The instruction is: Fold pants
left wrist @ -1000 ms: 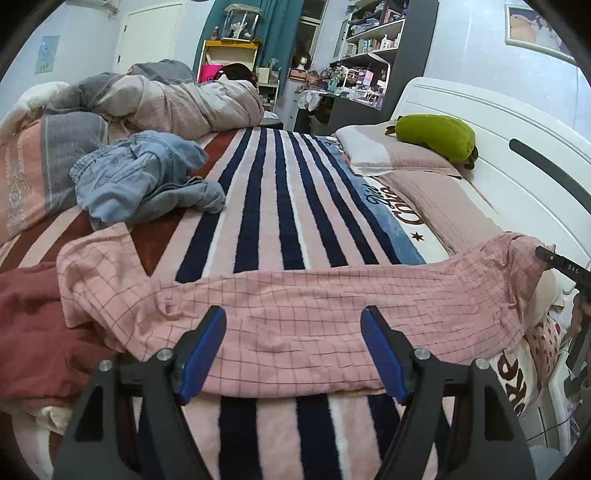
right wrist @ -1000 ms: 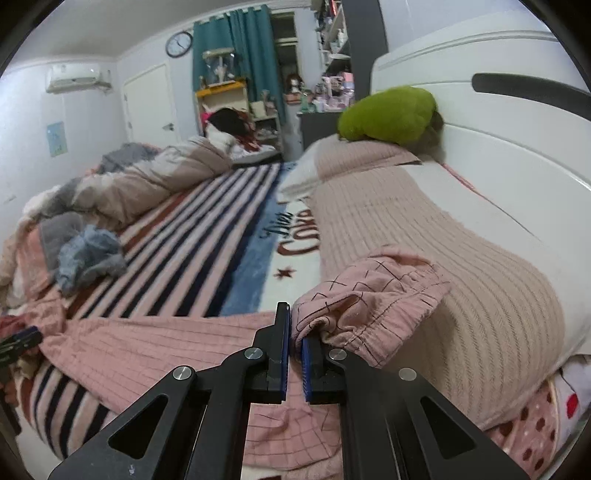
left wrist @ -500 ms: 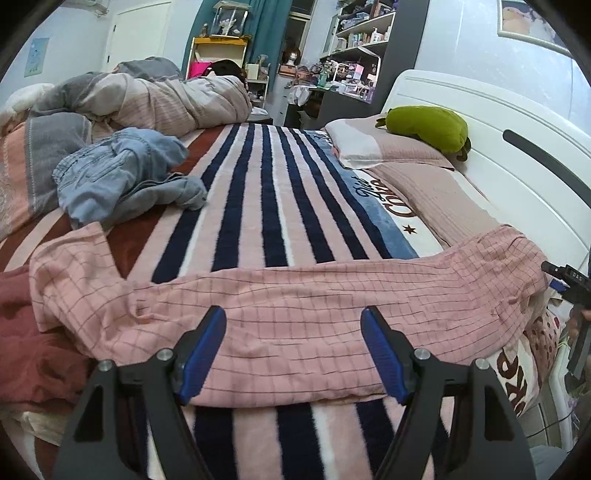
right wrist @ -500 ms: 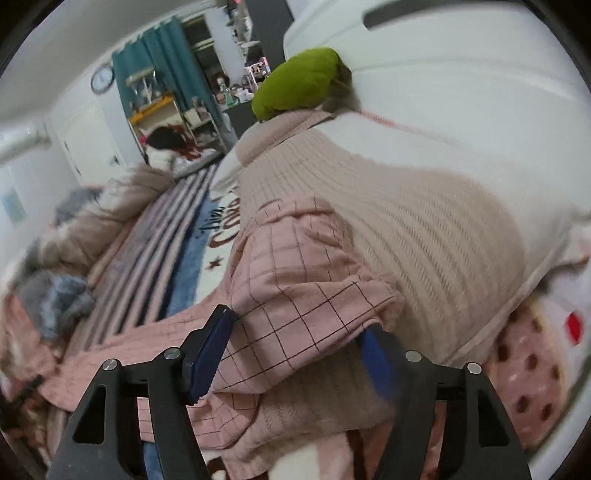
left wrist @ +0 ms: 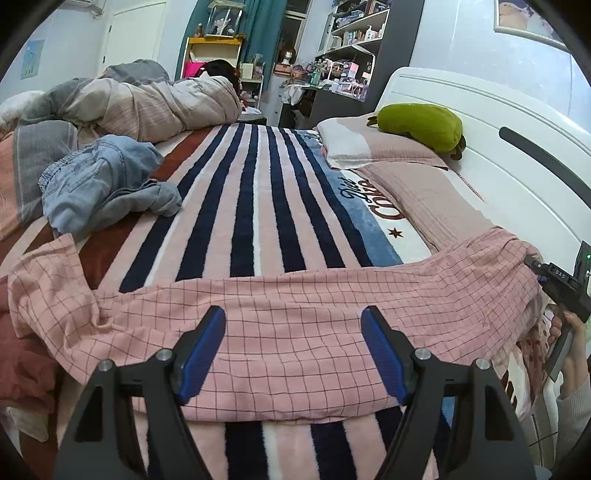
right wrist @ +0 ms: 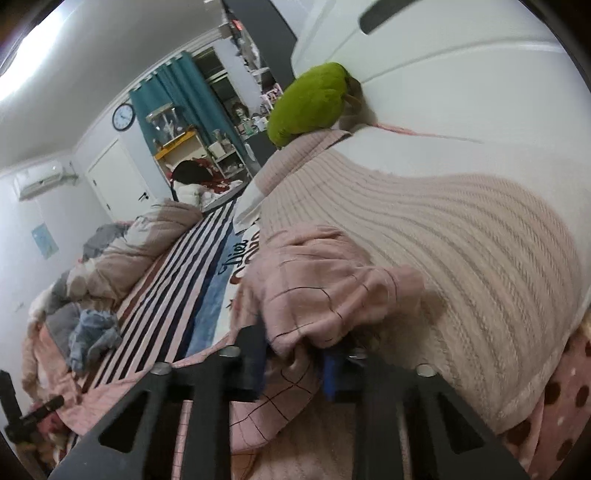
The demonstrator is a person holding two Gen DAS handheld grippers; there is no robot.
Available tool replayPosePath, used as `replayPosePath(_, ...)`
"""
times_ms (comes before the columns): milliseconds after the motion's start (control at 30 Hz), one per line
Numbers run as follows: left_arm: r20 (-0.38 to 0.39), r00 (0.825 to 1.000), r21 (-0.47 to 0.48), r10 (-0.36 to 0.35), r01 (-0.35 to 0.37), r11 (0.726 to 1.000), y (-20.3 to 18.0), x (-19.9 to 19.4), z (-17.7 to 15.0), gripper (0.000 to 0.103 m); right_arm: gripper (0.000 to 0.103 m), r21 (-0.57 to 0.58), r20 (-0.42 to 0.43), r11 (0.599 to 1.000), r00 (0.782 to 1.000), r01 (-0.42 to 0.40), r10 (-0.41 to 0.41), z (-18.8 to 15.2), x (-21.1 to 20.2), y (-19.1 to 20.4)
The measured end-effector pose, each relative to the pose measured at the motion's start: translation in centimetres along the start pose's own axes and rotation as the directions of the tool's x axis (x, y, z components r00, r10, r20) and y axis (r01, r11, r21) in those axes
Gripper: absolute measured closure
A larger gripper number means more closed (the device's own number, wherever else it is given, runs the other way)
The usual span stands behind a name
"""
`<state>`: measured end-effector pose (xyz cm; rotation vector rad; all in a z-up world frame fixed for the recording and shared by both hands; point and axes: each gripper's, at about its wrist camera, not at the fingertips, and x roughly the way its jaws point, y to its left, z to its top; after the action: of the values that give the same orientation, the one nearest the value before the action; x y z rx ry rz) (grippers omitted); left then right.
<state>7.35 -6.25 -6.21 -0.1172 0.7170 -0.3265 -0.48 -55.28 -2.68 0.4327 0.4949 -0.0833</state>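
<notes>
Pink checked pants (left wrist: 295, 317) lie stretched across the near bed (left wrist: 251, 206). The right gripper (right wrist: 295, 363) is closing on their right end; the left gripper (left wrist: 293, 349) hovers wide above the middle. Next, I judge: grab the left end.

The left wrist camera looks down across the striped bed (left wrist: 258, 206) from its near edge, toward the far shelves (left wrist: 347, 33). The right wrist camera, tilted, sits close at the headboard (right wrist: 443, 55) end. Both views share the green plush (left wrist: 421, 125) and pink checked pants (left wrist: 295, 325).
</notes>
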Motion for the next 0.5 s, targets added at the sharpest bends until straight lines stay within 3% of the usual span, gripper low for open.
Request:
replayPosePath(300,0.025,1.0,0.012,-0.009,0.008,1.0,1.7,-1.6,-0.6,0.031,0.09,-0.231,0.036,0.972,0.999,0.048,-0.041,0.8,-1.7,7.5)
replayPosePath(500,0.037,0.999,0.016,-0.019,0.018,1.0,3.3,-2.8,-1.2,0.031,0.09,-0.394,-0.028,0.919,0.999,0.016,-0.029,-1.3,-0.7,13.8)
